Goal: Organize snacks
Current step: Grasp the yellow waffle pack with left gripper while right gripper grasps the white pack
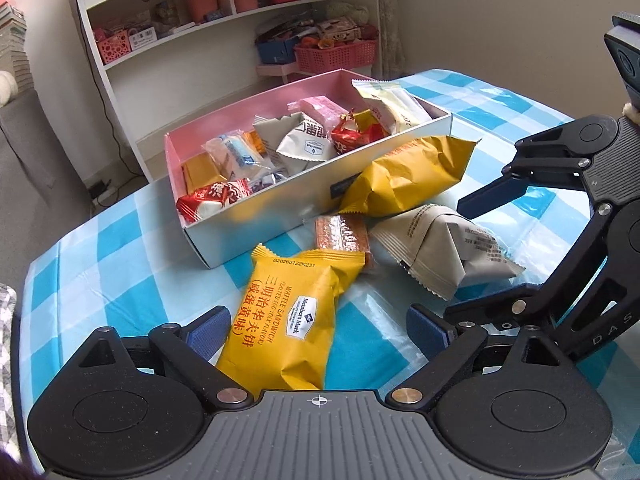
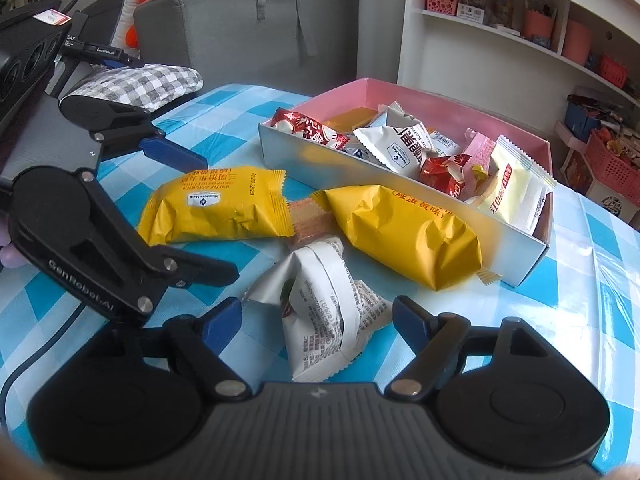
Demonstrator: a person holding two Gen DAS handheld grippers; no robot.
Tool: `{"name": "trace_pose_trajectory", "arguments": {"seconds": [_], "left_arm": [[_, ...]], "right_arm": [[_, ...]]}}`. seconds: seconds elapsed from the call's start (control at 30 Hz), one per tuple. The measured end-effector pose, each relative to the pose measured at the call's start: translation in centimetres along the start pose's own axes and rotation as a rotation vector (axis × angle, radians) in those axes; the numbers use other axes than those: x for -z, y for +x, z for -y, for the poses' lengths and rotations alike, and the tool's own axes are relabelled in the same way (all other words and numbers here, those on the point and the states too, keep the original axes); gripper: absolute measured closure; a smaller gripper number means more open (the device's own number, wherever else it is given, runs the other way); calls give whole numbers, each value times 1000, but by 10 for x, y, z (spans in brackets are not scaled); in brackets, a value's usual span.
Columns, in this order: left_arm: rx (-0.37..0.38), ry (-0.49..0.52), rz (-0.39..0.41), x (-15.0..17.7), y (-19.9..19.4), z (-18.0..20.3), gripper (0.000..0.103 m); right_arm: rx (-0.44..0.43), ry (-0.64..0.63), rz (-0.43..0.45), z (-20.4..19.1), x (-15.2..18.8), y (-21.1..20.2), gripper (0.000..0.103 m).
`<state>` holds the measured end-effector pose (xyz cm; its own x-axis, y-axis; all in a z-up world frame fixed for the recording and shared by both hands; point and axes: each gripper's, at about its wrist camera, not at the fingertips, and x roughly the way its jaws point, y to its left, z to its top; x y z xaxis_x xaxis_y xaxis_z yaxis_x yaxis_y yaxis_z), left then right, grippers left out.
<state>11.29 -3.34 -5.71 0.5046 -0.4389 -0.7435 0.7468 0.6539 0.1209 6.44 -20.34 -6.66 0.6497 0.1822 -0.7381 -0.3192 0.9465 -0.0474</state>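
I've got both tools over the table [image 1: 120, 248], w/ its blue-and-white check cloth. Left tool [image 1: 318, 332] has its jaws spread wide, straddling a yellow waffle pack [image 1: 292, 320] that lies flat on the cloth; the blue pads stand clear of it on both sides, nothing gripped. Right tool [image 2: 318, 320] is also spread, w/ a crumpled grey-white pack [image 2: 320, 312] between its fingers; the pads aren't pressing on the wrapper as far as I can see.

The snack box [image 1: 256, 224], pink inside & silver outside, sits just beyond the loose packs, approx. mid-table. It's already holding a jumble of wrapped snacks: red, white, pink, pale yellow. A second yellow pack [image 1: 408, 176] leans against the box's near wall. A small orange wafer bar [image 1: 342, 234] lies between the two yellow packs, partly under them.

From the left cam the right tool shows at the right edge, just beside the grey-white pack. From the right cam the left tool sits at left, beside the first yellow pack. White shelves [image 1: 168, 52] w/ pink baskets stand behind the table.
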Motion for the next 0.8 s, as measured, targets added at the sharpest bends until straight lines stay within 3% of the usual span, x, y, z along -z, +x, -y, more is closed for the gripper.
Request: {"name": "trace_pose_trajectory", "arguments": {"seconds": [0.3, 0.4, 0.5, 0.67, 0.8], "left_arm": [[17, -145, -3, -3, 13, -17, 11], [-8, -176, -45, -1, 23, -20, 20], [-31, -191, -52, 1, 22, -19, 29], [-58, -246, -63, 0, 17, -20, 57], [-80, -285, -71, 0, 13, -20, 63]], "right_arm": [[25, -26, -21, -4, -3, 8, 33], [55, -41, -27, -7, -3, 14, 34], [81, -58, -32, -9, -4, 16, 42], [86, -38, -44, -7, -8, 16, 49], [90, -41, -43, -11, -12, 14, 56]]}}
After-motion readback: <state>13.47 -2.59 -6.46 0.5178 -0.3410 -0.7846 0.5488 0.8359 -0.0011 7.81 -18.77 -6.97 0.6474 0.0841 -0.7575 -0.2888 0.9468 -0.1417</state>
